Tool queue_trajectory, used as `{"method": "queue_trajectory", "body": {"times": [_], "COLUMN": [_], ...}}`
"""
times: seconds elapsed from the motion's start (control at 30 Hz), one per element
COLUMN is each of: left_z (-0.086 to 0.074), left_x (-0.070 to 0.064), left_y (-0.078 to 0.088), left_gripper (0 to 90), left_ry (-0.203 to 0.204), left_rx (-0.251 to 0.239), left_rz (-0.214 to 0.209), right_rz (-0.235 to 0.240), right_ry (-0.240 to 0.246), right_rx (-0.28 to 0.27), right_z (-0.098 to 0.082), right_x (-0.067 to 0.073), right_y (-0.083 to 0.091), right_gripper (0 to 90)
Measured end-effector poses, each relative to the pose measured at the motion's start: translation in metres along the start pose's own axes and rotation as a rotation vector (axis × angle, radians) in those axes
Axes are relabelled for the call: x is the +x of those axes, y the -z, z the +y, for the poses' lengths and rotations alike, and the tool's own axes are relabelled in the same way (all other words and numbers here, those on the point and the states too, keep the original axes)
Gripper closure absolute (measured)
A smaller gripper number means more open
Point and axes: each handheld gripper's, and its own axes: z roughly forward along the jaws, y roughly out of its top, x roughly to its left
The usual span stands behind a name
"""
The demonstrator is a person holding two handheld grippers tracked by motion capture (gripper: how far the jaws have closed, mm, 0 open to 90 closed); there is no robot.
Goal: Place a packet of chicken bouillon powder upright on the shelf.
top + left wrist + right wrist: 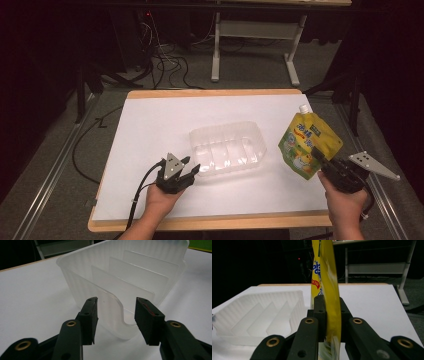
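A clear plastic tray [227, 147] with ribbed dividers lies in the middle of the white sheet. My left gripper [192, 167] sits at its near-left corner. In the left gripper view the jaws of the left gripper [117, 307] stand apart on either side of the tray's [125, 272] curled corner rim, and the pads do not press on it. A yellow spouted drink pouch [305, 142] stands upright to the right of the tray, and my right gripper [320, 157] is shut on its lower edge. In the right gripper view the pouch [324, 270] rises from between the right gripper's [329, 305] closed jaws, with the tray [262, 312] to the left.
A white sheet [150, 130] covers the wooden table, whose front edge [210, 222] is near the person's wrists. Beyond the table stand a desk frame [255, 45] and floor cables [165, 60]. Dark stands flank both sides.
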Motion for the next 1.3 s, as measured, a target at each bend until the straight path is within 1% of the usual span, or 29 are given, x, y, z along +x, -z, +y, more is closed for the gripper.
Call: {"method": "queue_trajectory", "body": {"times": [0.1,0.3,0.33,0.47,0.5,0.7,0.83,0.87,1.0,1.07,1.2,1.3], "left_z": [-0.001,-0.003,-0.003,-0.004,-0.004,-0.004,-0.005,-0.005,-0.005,-0.005,-0.005,-0.005], "left_x": [0.0,-0.001,-0.002,-0.003,-0.004,-0.003,-0.003,-0.003,-0.004,-0.004,-0.004,-0.005], "left_y": [-0.001,-0.004,-0.004,-0.004,-0.005,-0.004,-0.005,-0.005,-0.005,-0.005,-0.004,-0.003], "left_gripper": [52.4,49.6,49.7,49.6,49.6,49.2,49.0,49.0,49.0,49.1,49.2,50.6], "left_ry": [-0.002,-0.005,-0.004,-0.002,-0.003,-0.003,-0.005,-0.004,-0.007,-0.013,-0.007,-0.013], "left_rx": [0.001,0.012,0.012,0.015,0.016,0.017,0.021,0.02,0.031,0.03,0.026,0.024], "left_rz": [-0.007,-0.011,-0.011,-0.016,-0.016,-0.017,-0.02,-0.017,-0.018,-0.019,-0.021,-0.026], "right_rz": [0.006,0.022,0.025,0.051,0.055,0.088,0.109,0.114,0.133,0.141,0.155,0.164], "right_ry": [0.003,-0.005,0.0,0.005,0.003,0.027,0.03,0.021,0.033,0.031,0.033,0.039], "right_rx": [-0.017,-0.029,-0.034,-0.06,-0.063,-0.074,-0.073,-0.069,-0.058,-0.053,-0.04,-0.033], "right_z": [0.008,0.018,0.021,0.032,0.035,0.048,0.052,0.052,0.052,0.051,0.05,0.049], "right_x": [0.004,0.01,0.012,0.02,0.022,0.039,0.05,0.054,0.065,0.071,0.083,0.089], "right_y": [-0.002,-0.008,-0.009,-0.013,-0.014,-0.021,-0.029,-0.032,-0.042,-0.047,-0.056,-0.062], "right_gripper": [84.7,84.6,84.6,84.6,84.7,84.7,84.7,84.7,84.8,84.7,84.8,84.8]}}
